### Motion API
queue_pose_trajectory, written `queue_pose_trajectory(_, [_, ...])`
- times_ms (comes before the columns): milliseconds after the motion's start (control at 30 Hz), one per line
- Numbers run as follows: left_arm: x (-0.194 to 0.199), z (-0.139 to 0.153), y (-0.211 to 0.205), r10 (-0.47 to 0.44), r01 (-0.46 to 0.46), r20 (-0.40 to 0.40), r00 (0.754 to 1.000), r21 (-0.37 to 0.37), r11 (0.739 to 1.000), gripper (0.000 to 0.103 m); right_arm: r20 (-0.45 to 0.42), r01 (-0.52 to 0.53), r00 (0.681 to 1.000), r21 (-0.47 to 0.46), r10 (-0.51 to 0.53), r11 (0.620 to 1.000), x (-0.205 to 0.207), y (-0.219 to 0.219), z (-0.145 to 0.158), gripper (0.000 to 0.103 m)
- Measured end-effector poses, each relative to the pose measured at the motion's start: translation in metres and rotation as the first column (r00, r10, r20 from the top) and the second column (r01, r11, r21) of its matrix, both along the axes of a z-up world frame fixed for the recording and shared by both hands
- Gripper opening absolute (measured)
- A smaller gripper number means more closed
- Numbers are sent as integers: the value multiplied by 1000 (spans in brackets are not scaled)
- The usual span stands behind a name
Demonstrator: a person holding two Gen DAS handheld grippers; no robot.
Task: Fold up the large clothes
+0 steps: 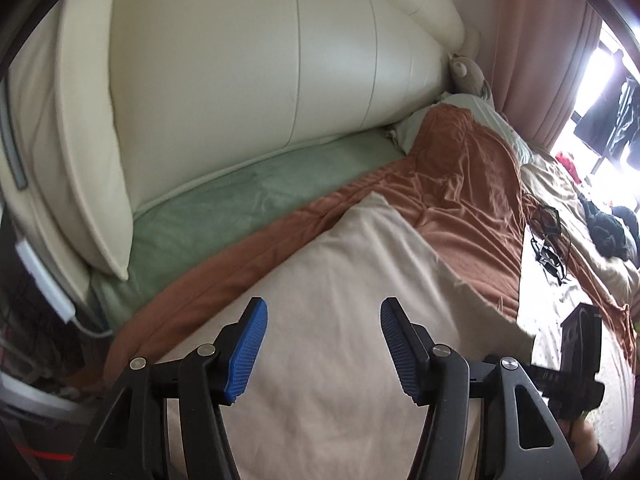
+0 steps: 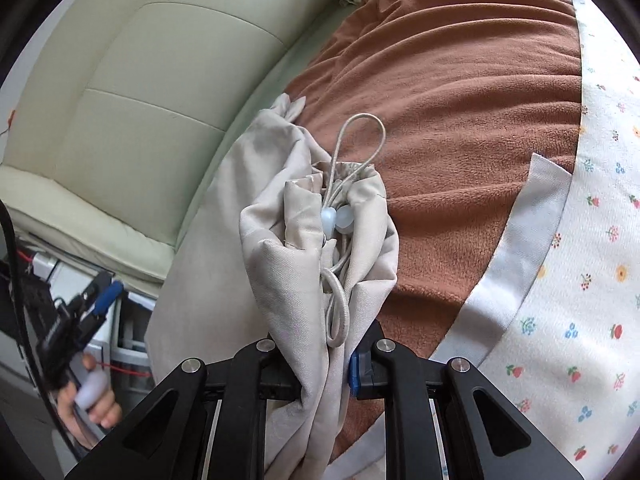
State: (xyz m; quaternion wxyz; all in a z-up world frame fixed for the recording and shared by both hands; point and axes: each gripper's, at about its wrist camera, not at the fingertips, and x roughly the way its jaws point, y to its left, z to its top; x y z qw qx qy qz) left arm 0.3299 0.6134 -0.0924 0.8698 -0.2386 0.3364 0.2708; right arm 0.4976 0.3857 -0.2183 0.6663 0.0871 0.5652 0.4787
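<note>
The beige garment (image 1: pixel 340 280) lies across the brown blanket (image 1: pixel 460 184) on the bed. The left gripper (image 1: pixel 323 344) hangs over it, jaws apart and empty. The right gripper (image 2: pixel 324 368) pinches a bunched drawstring (image 2: pixel 340 264) end; that thick wad could slip free or skew the fold.

One beige garment (image 2: pixel 280 240), one brown blanket (image 2: pixel 460 100), one floral sheet (image 2: pixel 592 280), one cream headboard (image 1: pixel 240 80), two grippers (image 1: pixel 322 344) (image 2: pixel 324 364), one drawstring cord (image 2: pixel 348 148), two toggles (image 2: pixel 338 218).
</note>
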Motion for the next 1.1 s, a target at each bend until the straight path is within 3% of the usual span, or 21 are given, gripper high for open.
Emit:
queue_pose_trajectory(33, [-3,-3,-4,-2,3,-11,1000,8,1000,60,20,10,1000,-48,-9,999,-1,-1,-3,35])
queue_pose_trajectory(67, [-8,-6,-8,-5,6,-26,1000,20,1000,61,41,25,999,-82,-22,996,2,-7,-9,45])
queue_pose_trajectory(300, [-32,-29,-35,-12,12,-68,998,0,1000,61,69,78,995,-100,-71,992,-11,-41,1,44])
queue_pose_trajectory(400, [-43,-35,-49,-8,9,-85,996,6,1000,62,130,101,988,-141,-83,985,-19,-55,14,44])
queue_pose_trajectory(600, [-64,-31,-76,-6,8,-88,996,21,1000,77,214,65,976,-139,-34,988,-36,-81,49,44])
queue_pose_trajectory(700, [-71,-18,-89,7,-5,-62,998,30,1000,90,242,51,970,-128,-19,990,-49,-98,71,48])
queue_pose_trajectory(900, [-83,17,-128,-7,7,-10,1000,75,997,95,303,32,953,-106,2,994,-72,-130,112,73])
queue_pose_trajectory(1033, [-89,42,-161,-41,40,11,999,126,991,102,351,50,936,-88,-16,995,-86,-156,140,103])
queue_pose_trajectory(1100, [-93,55,-177,-47,43,20,999,150,988,102,359,57,933,-79,-24,995,-92,-170,154,103])
